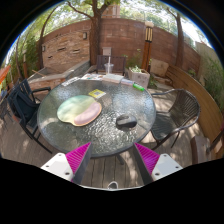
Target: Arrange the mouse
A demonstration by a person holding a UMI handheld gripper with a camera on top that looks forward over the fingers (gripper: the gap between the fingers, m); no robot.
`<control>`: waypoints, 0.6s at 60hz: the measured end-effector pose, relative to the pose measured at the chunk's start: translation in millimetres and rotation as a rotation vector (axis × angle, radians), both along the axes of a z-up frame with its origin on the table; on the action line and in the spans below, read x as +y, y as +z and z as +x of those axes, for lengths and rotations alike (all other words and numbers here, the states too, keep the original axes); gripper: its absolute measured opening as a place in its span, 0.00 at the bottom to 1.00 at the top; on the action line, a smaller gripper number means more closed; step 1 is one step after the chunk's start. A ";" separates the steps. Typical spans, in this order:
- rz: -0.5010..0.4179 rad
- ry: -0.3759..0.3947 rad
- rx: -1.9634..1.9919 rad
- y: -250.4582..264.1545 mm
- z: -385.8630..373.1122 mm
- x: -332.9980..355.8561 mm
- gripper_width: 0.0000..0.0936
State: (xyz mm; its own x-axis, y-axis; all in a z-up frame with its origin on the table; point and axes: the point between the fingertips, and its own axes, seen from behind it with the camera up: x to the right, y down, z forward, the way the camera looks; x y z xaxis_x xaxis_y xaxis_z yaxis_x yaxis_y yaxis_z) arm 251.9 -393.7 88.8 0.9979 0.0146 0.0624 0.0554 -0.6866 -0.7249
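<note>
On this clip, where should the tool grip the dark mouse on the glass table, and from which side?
Probably across the mouse's narrow flanks, coming down from above: it lies low and flat on the glass table, alone. The tool is open, short of it.

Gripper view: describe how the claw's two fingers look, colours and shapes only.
The claw shows two fingers, each a wedge tapering toward its tip. The left finger and right finger each carry a bright magenta pad on the inner face, with pale grey-white bodies on the outer sides. No cables, markings or sleeves are visible.
</note>
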 end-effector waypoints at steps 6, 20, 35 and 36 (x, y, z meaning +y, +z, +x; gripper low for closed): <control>0.020 -0.002 -0.025 -26.3 44.5 48.6 0.91; 0.017 0.049 -0.061 -78.5 99.9 134.6 0.91; 0.050 0.164 -0.058 -85.9 96.3 186.4 0.91; 0.052 0.166 -0.055 -86.6 98.5 200.5 0.91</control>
State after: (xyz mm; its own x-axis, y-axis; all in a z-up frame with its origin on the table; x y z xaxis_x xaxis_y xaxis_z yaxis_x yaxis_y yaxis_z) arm 350.4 -193.1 2.2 0.9772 0.1738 0.1217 0.2051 -0.6262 -0.7522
